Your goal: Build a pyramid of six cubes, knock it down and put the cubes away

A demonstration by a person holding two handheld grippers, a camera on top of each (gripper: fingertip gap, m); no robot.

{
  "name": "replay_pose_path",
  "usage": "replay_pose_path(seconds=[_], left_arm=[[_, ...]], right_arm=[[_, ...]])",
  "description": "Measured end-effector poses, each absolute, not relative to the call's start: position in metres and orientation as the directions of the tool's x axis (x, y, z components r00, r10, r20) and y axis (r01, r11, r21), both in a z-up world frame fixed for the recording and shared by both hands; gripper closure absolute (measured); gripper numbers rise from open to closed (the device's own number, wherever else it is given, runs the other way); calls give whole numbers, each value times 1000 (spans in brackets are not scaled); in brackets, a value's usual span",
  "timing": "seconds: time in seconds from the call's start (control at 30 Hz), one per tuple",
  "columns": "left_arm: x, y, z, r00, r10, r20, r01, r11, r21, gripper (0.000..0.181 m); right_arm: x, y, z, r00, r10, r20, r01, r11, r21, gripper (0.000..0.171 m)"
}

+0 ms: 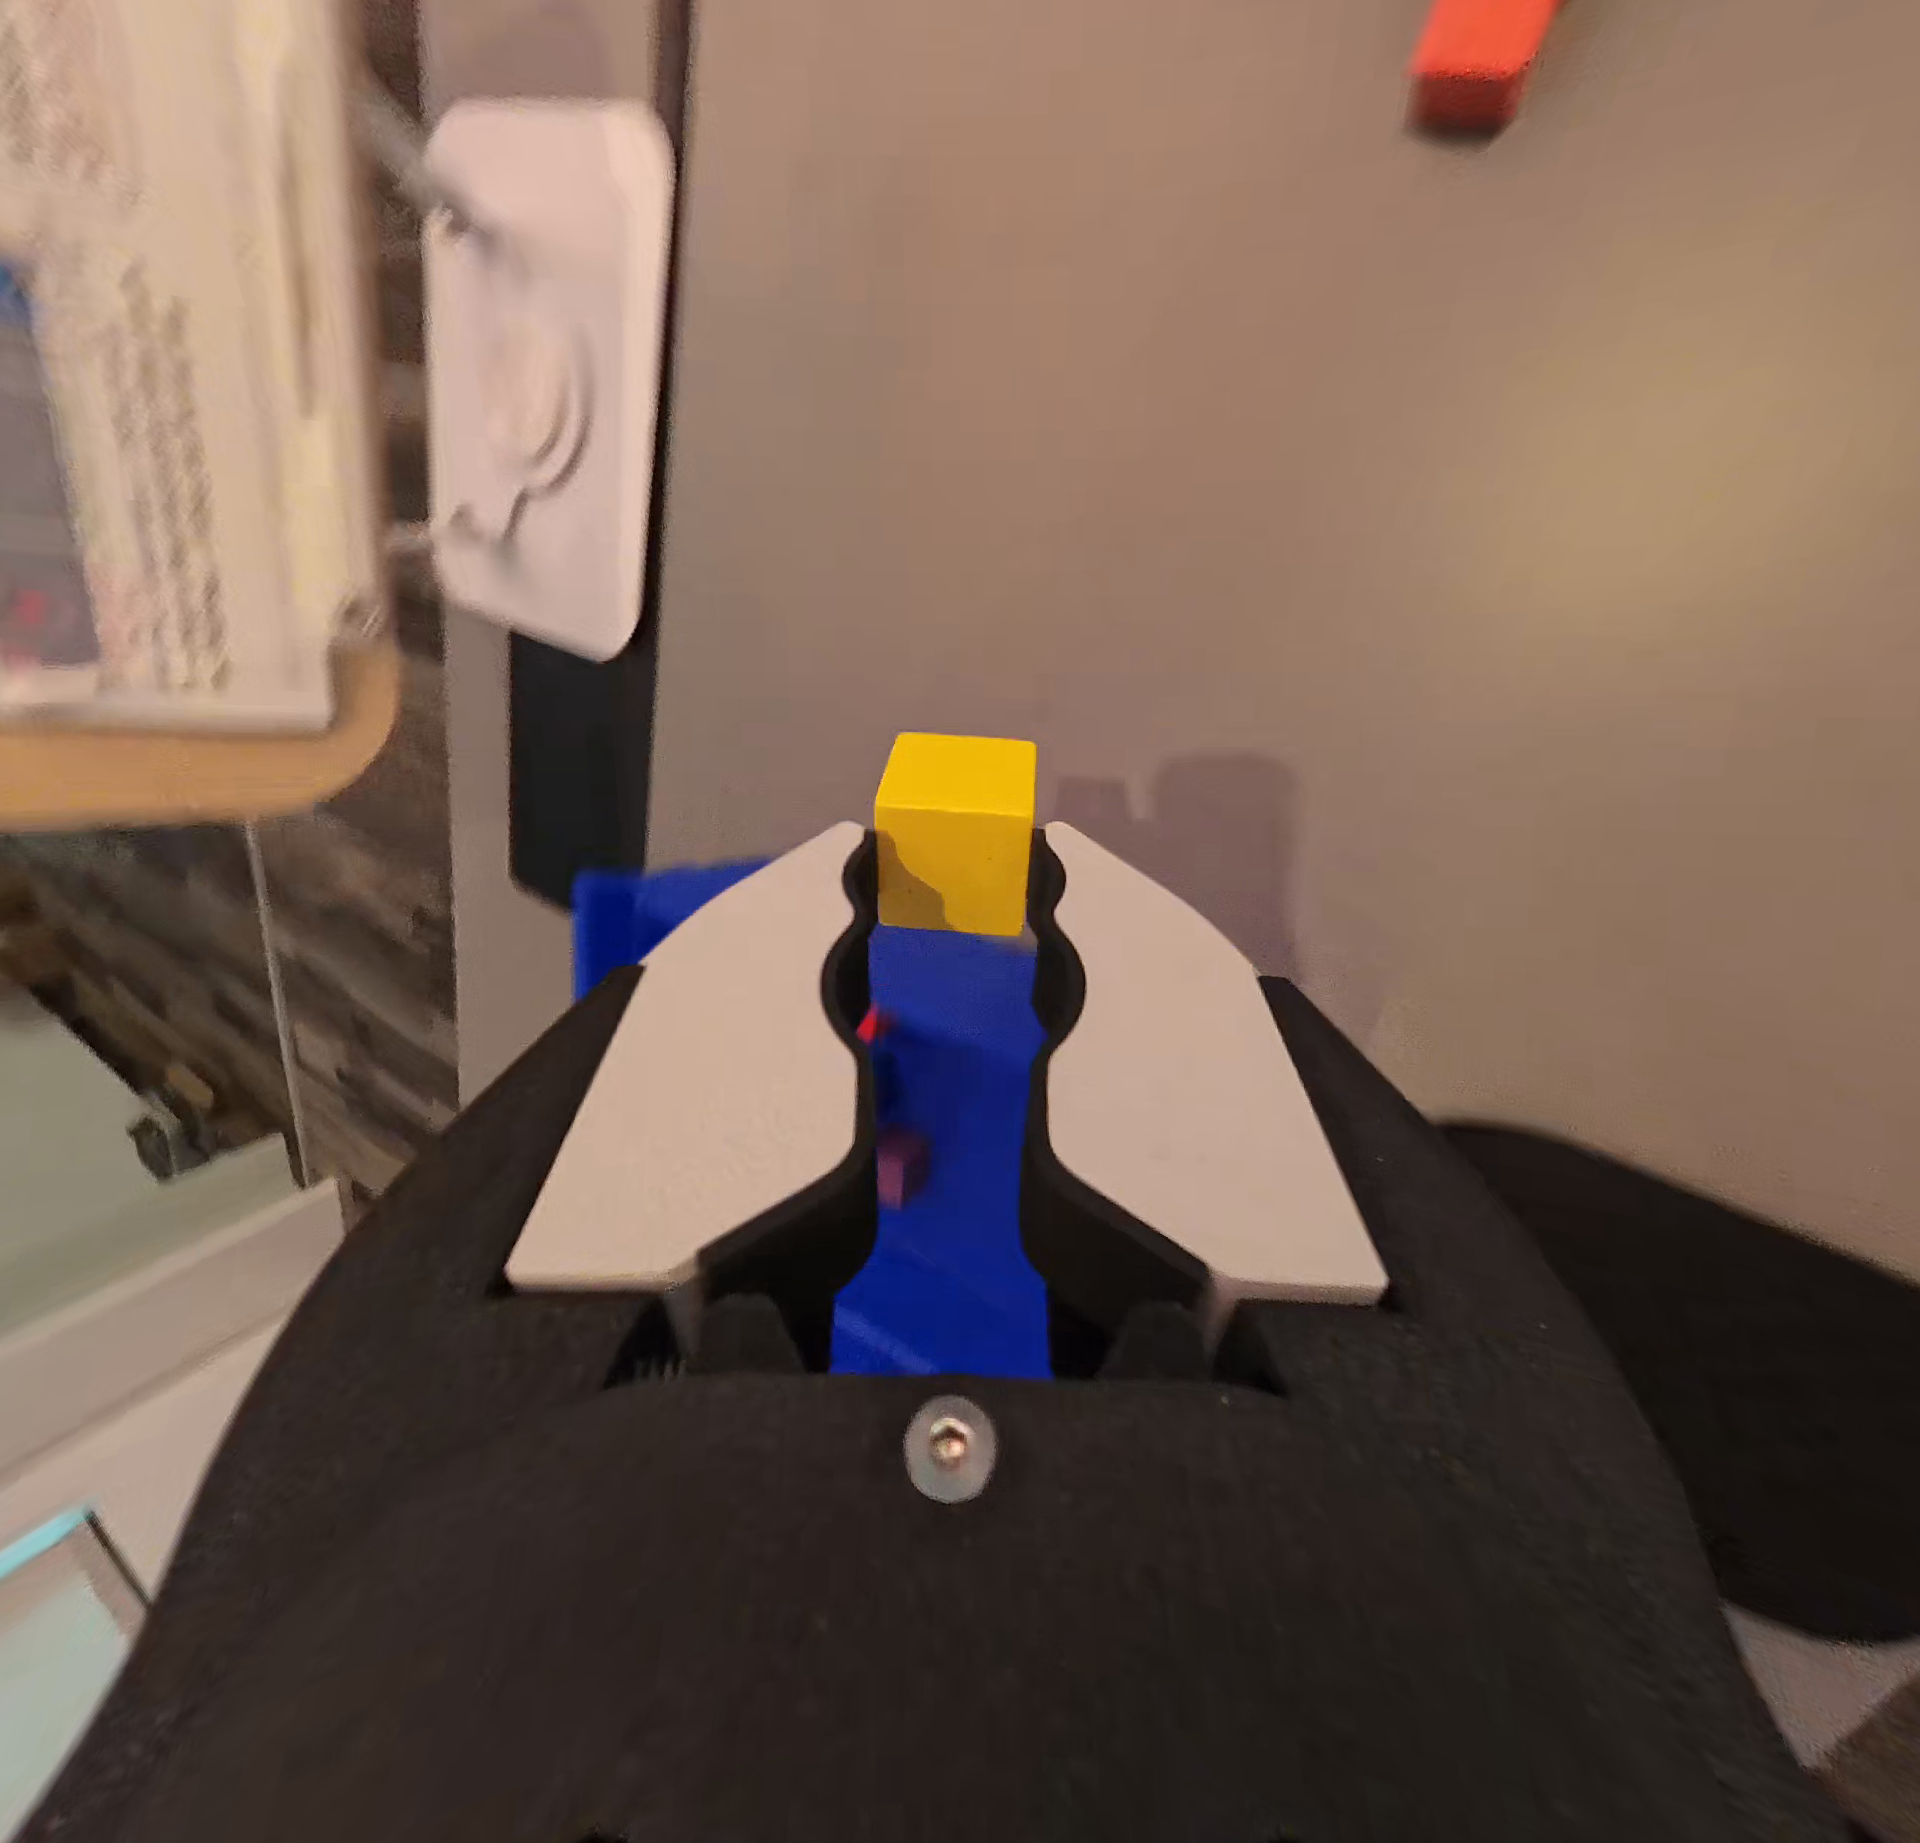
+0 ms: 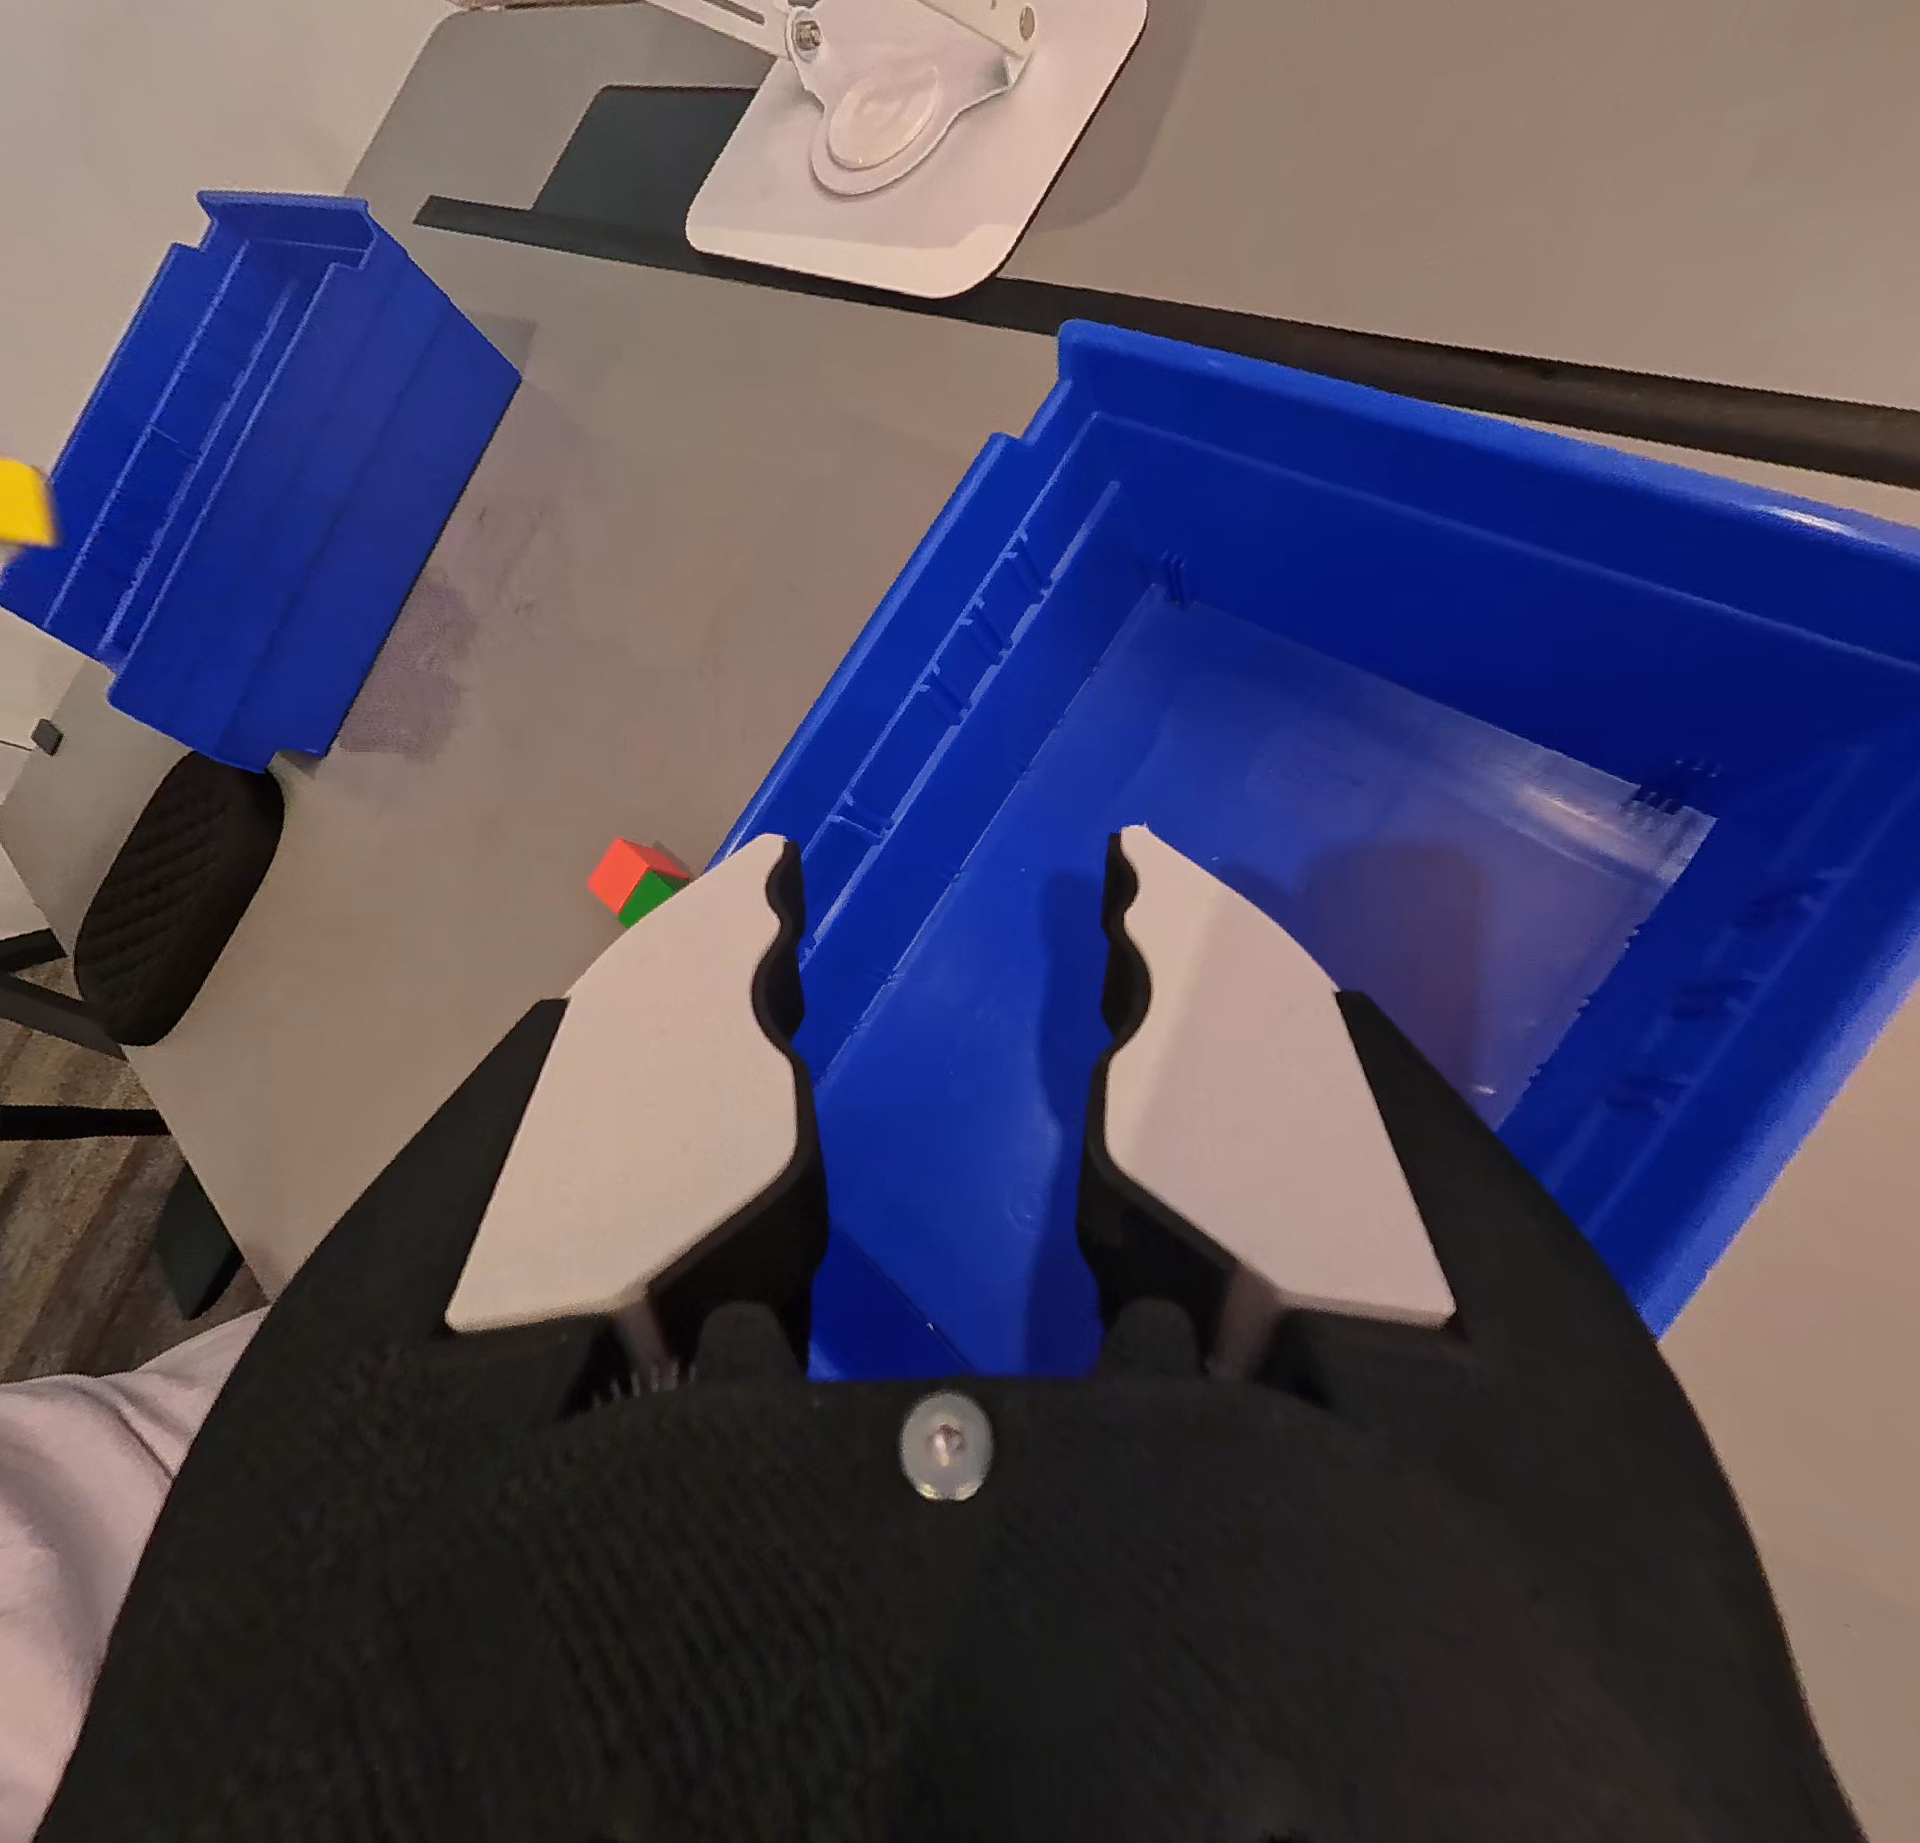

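My left gripper is shut on a yellow cube and holds it above a blue bin. Between the fingers a purple cube and a bit of a red one show inside that bin. A red cube with a green one behind it lies on the grey table at the top right. My right gripper is open and empty above a second, nearer blue bin; no cube shows in its visible floor. The red cube and green cube touch each other just left of this bin.
The other blue bin stands at the far left of the table, with the held yellow cube at the frame edge. A white stand base sits at the back. A black chair part is beside the table's left edge. Across from one pair of fingers to the other is roughly 40 cm.
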State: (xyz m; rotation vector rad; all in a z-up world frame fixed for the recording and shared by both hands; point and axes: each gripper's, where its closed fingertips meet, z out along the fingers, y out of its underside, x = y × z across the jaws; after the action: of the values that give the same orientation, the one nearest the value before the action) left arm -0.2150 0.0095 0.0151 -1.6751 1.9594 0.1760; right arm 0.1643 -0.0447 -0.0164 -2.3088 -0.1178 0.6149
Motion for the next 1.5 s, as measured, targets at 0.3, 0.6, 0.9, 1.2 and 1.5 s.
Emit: replay_pose_path(seconds=[0.3, 0.6, 0.9, 1.2, 1.5], left_arm=[[-121, -45, -113, -256, -928, -272, -944, 300, -137, 154], [-98, -52, -143, -295, -935, -199, -949, 311, -52, 154], [-84, -50, -150, -319, -926, -202, -944, 329, -17, 154], [-72, -52, -151, -328, -923, -201, -940, 340, -27, 154], [-71, -53, -151, -334, -924, -184, -939, 343, -19, 154]], right_arm=[[152, -51, -1, 873, 309, -379, -66, -694, -717, 114], [157, -54, 1, 866, 306, -396, -86, -689, -720, 114], [161, -55, 7, 859, 315, -403, -96, -675, -731, 114], [163, -56, 7, 853, 319, -412, -101, -675, -731, 114], [163, -57, 7, 852, 322, -414, -101, -674, -732, 114]])
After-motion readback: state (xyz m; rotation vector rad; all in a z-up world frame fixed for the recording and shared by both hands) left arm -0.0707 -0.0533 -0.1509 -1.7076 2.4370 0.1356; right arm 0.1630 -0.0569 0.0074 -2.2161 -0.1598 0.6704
